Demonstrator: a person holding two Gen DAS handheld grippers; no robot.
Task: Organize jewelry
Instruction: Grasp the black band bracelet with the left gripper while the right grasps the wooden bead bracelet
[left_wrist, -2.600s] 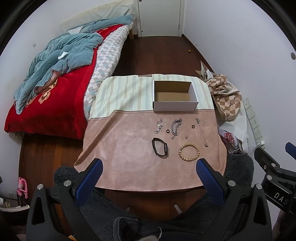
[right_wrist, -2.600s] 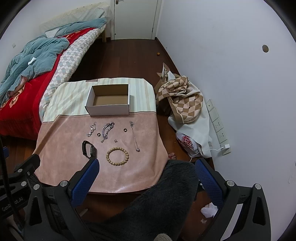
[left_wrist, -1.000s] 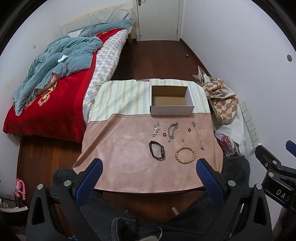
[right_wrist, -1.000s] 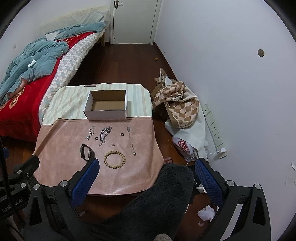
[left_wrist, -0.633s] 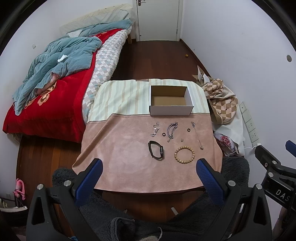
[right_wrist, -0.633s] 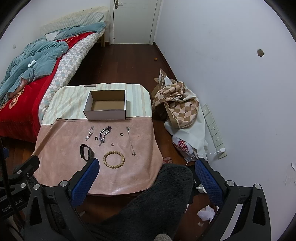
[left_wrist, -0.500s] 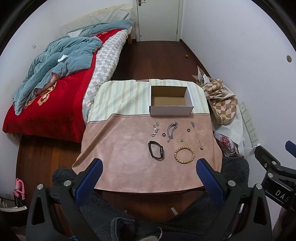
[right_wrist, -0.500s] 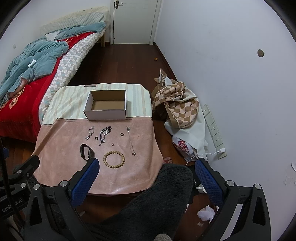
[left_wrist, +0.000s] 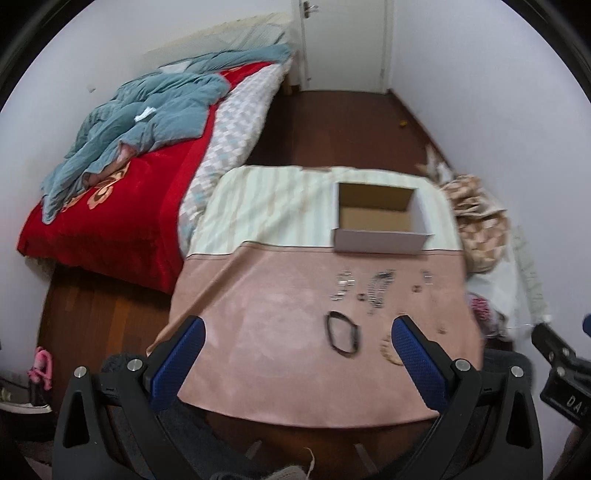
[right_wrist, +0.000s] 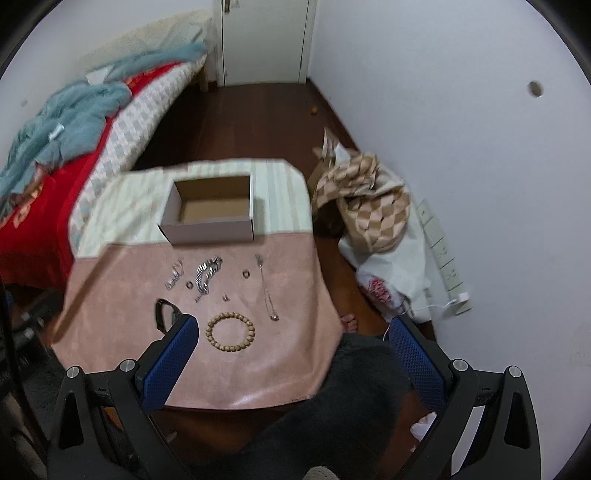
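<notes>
1. Both claws hang above the near edge of the worktop (right_wrist: 110, 295), spread wide and holding nothing: the left claw (left_wrist: 295, 341) frames the black band (left_wrist: 342, 333), and the right claw (right_wrist: 291, 341) sits just short of the bead bracelet (right_wrist: 230, 332).

2. No piece appears to be picked yet, so the step in hand looks like a first approach. The bead bracelet, nearest the right claw, seems the easiest start. A good grasp would come straight down over one side of the ring and pinch across the beads, not the open middle.

3. The thin chain (right_wrist: 266, 286) and the small rings (right_wrist: 246, 273) lie flat on soft cloth. They probably need the fingertips pressed close to the fabric, and a slow close so the cloth does not bunch up with them.

4. The silver bracelet (right_wrist: 207, 275) and a smaller silver piece (right_wrist: 175, 275) lie between the band and the box, near each other but apart.

5. The open cardboard box (right_wrist: 212, 210) stands upright at the far side of the worktop, on the striped part of the cloth. Its brown floor shows bare: nothing is in it.
</notes>
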